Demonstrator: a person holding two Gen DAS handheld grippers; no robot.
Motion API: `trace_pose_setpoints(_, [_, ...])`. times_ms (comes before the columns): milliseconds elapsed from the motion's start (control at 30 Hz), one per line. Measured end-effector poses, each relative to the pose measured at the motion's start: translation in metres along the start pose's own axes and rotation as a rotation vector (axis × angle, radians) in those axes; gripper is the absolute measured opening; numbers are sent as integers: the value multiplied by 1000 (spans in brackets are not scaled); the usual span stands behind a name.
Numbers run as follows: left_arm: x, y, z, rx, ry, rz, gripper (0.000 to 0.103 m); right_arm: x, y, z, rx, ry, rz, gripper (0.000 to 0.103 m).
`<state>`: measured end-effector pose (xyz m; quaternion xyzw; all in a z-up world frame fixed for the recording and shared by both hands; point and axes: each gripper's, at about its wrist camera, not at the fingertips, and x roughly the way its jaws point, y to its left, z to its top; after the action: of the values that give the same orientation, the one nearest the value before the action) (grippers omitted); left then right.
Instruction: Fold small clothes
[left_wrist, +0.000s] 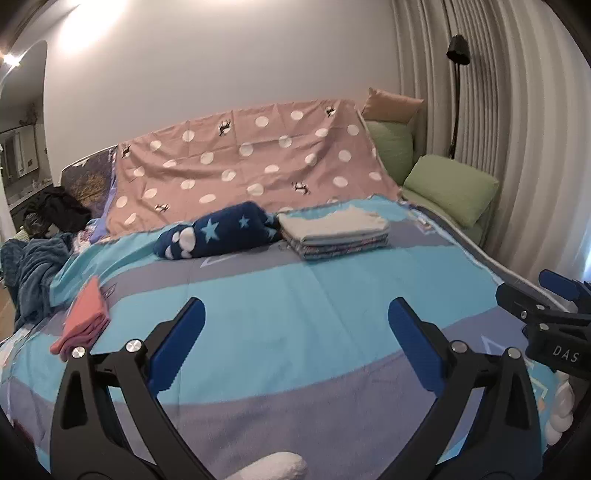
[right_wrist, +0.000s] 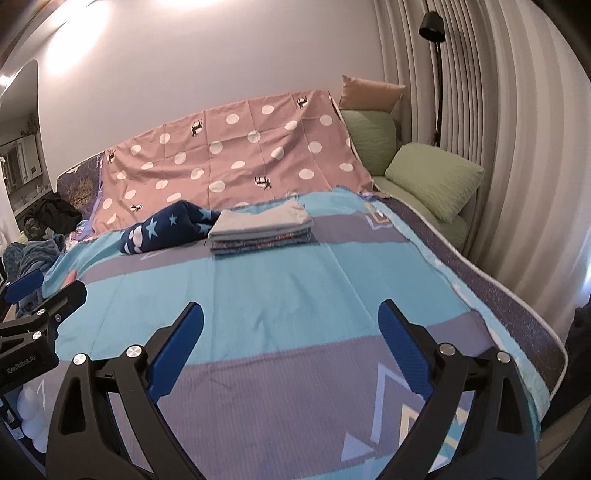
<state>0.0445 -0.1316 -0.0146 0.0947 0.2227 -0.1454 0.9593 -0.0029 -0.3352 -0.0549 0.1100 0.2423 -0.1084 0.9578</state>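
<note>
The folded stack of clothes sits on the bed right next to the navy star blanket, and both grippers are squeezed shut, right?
Not quite. Both grippers are wide open with nothing between their jaws: the left gripper in the left wrist view, the right gripper in the right wrist view. The folded stack does sit beside the navy star blanket on the bed.

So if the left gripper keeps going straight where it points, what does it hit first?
Probably the bedspread itself: the open left gripper tilts down at bare cover. The folded stack lies farther on, though depth is uncertain.

Dim room, ceiling glare, fisheye-bent edges
</note>
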Motion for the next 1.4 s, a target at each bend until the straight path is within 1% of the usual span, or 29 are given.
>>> trace_pose_setpoints(100, [-6,-2,-4,4,-1,-3,101,1,-1,-3,-1,13,-1,96])
trace_pose_setpoints(300, [-11,-6,-7,6,2,-16,101,-4,-4,-4,1,6,-11,96])
trace_pose_setpoints(633, [-13,-11,-9,18,5,-20,101,-2,-6,-7,6,24,-10,96])
trace_pose_setpoints(1400, [0,-17,-17,35,58,-23,101,9,-6,-12,-13,61,-7,96])
